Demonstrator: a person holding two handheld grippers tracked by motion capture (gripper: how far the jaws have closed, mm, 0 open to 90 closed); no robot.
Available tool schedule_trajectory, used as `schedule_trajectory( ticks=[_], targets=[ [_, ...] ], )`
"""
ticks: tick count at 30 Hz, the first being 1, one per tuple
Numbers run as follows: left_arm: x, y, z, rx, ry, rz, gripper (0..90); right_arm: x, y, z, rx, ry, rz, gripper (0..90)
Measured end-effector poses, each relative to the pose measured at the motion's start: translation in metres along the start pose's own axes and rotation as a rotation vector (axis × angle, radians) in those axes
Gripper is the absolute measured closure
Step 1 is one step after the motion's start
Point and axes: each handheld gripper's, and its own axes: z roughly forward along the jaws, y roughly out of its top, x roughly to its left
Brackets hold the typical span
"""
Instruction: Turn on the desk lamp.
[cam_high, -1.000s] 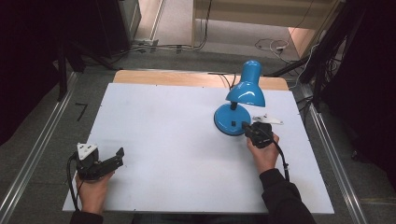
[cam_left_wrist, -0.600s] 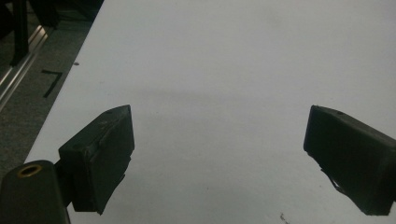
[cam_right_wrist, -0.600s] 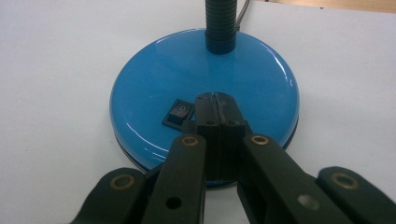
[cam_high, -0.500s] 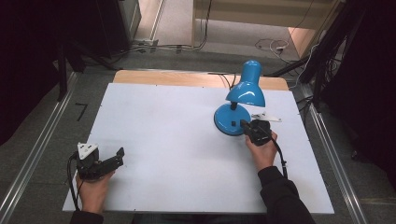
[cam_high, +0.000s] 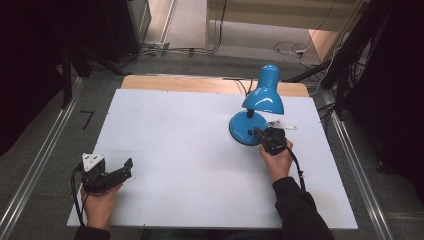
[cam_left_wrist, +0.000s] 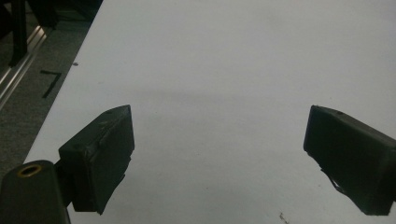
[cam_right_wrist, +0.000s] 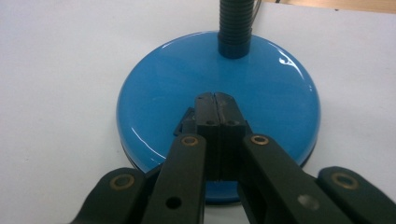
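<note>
A blue desk lamp (cam_high: 263, 95) stands on the white table (cam_high: 190, 150) at the right, with its round base (cam_high: 240, 131) toward me. My right gripper (cam_high: 258, 134) is shut, and its tips lie on the near part of the base (cam_right_wrist: 159, 93). In the right gripper view the closed jaws (cam_right_wrist: 215, 100) cover a small black switch (cam_right_wrist: 187, 120) on the base. The black flexible neck (cam_right_wrist: 236, 28) rises behind them. My left gripper (cam_high: 127, 169) rests near the table's front left corner. It is open (cam_left_wrist: 217, 140) over bare table, with nothing between its fingers.
The lamp's black cable (cam_high: 240, 84) runs off the far edge over a wooden strip (cam_high: 170, 82). Metal rails (cam_high: 40, 165) flank the table on both sides. More cables (cam_high: 290, 49) lie on the floor beyond.
My right gripper has crept forward and left onto the lamp's base. The left gripper has stayed where it was.
</note>
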Motion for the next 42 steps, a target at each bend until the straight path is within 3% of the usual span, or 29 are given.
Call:
schedule_trajectory(
  ticks=[29, 42],
  targets=[
    [0.0, 0.0, 0.0, 0.003, 0.001, 0.003, 9.2, 0.008, 0.002, 0.007, -0.005, 0.002, -0.024, 87.7],
    [0.0, 0.0, -0.001, 0.001, 0.001, 0.002, 9.2, 0.011, 0.001, 0.007, -0.003, -0.016, -0.065, 88.0]
  ],
)
